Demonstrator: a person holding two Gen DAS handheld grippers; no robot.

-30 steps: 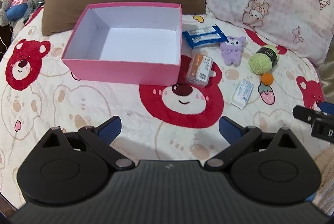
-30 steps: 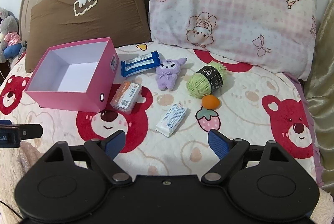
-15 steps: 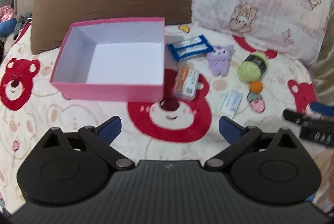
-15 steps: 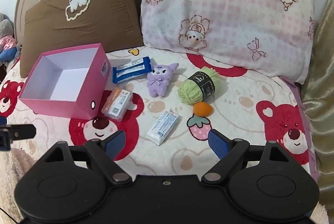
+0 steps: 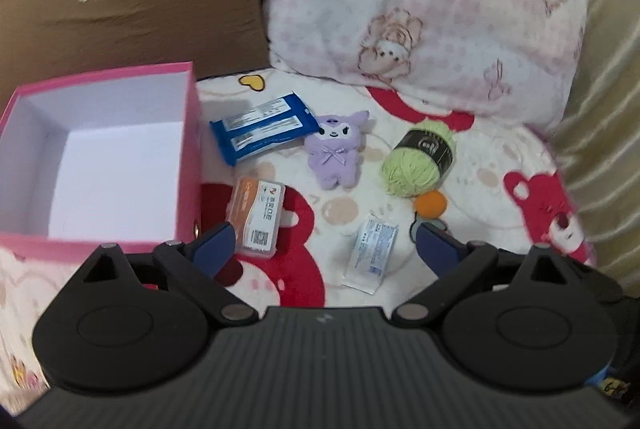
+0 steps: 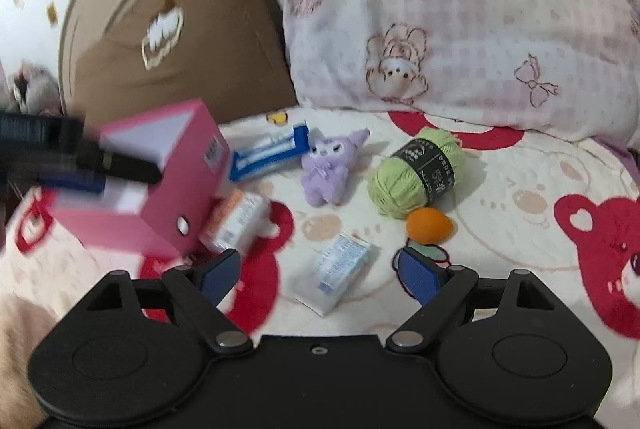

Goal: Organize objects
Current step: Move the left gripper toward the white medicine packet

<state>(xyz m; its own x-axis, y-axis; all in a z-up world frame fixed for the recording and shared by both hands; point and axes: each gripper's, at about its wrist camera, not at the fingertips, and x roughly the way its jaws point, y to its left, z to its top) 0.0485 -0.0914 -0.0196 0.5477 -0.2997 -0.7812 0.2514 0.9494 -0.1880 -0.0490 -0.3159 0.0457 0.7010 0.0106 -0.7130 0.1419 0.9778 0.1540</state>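
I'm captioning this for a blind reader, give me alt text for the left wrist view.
An open gripper hovers over a bear-print blanket scattered with small items: blue packet, purple plush, green yarn, orange ball. An empty pink box sits left.

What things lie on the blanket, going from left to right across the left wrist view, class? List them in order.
Pink box → blue packet → purple plush toy → green yarn ball. The orange case, white sachet and orange ball overlap these in left-right position, so they are left out.

pink box, purple plush, green yarn, orange ball, red-bear blanket
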